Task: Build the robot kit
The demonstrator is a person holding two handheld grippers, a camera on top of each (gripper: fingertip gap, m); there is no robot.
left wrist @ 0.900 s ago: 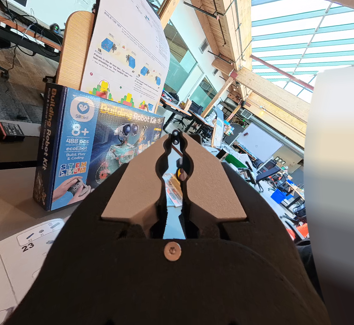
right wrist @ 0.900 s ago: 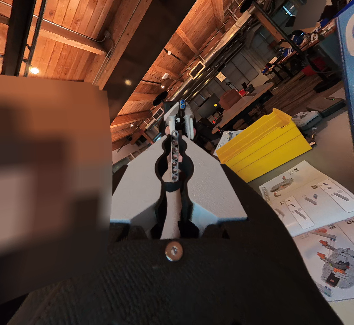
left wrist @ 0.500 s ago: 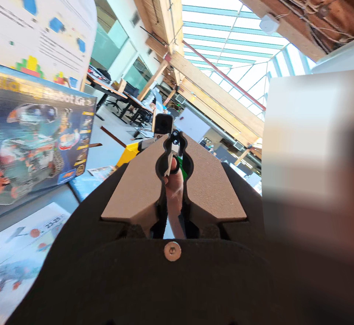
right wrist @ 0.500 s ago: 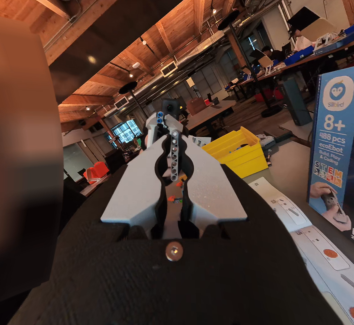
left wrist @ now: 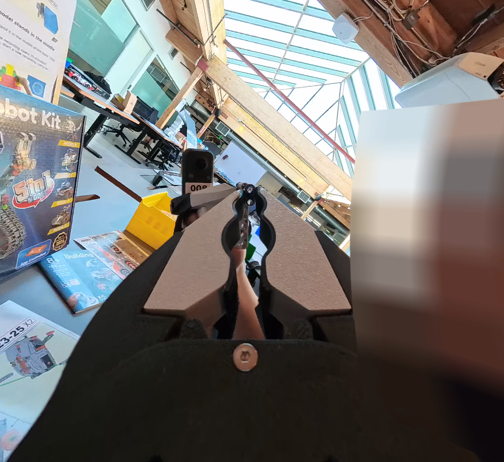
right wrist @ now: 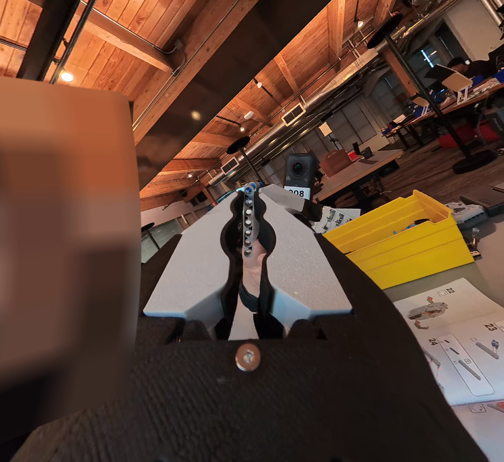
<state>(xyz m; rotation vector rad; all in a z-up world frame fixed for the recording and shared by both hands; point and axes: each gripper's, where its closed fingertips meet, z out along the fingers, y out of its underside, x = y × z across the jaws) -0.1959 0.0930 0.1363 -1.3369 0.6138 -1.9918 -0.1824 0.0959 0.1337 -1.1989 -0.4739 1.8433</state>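
Note:
My left gripper (left wrist: 248, 195) has tan fingers and is shut on a small black connector piece (left wrist: 249, 190), held up in the air. My right gripper (right wrist: 249, 193) has grey fingers and is shut on a grey beam with a row of holes (right wrist: 248, 226), with a blue pin (right wrist: 248, 189) at its top end. The two grippers meet tip to tip. In the left wrist view the right gripper (left wrist: 203, 201) and the grey beam (left wrist: 242, 232) show just behind my fingertips. In the right wrist view the left gripper (right wrist: 283, 199) shows just behind the beam's top.
A yellow bin (right wrist: 395, 244) with small parts stands on the grey table; it also shows in the left wrist view (left wrist: 152, 220). An open instruction booklet (right wrist: 450, 340) lies in front. A blue kit box (left wrist: 38, 176) stands at left, with a blue booklet (left wrist: 81, 277) below it.
Both grippers have swung round and come together. The other gripper now fills the space just behind each one's tips. Both stay shut on their pieces.

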